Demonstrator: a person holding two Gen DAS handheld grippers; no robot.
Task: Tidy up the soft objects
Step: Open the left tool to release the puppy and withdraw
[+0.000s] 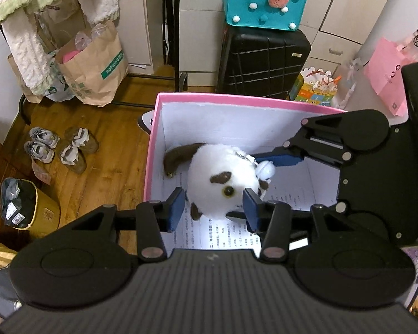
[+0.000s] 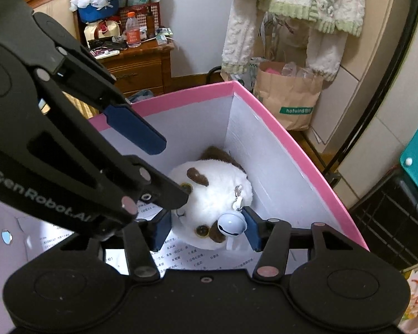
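Left gripper (image 1: 214,208) spread wide, empty; right gripper (image 2: 207,229) likewise released. Just ahead between both sets of pads: round white-and-brown plush dog (image 1: 223,183) on printed paper sheet (image 1: 223,236) inside pink-rimmed white cardboard box (image 1: 237,98). Beyond, black hard-shell suitcase (image 1: 264,64).

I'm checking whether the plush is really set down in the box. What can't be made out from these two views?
- Underside of the plush toy, both views: its own body hides whether it rests on the printed paper.
- Right tool: plush fills the gap between the pads, so contact is unclear.
- Left tool: same, pads flank the plush.
- Paper's text: too small to read.
- Near wall of the pink box: hidden by the tool bodies.
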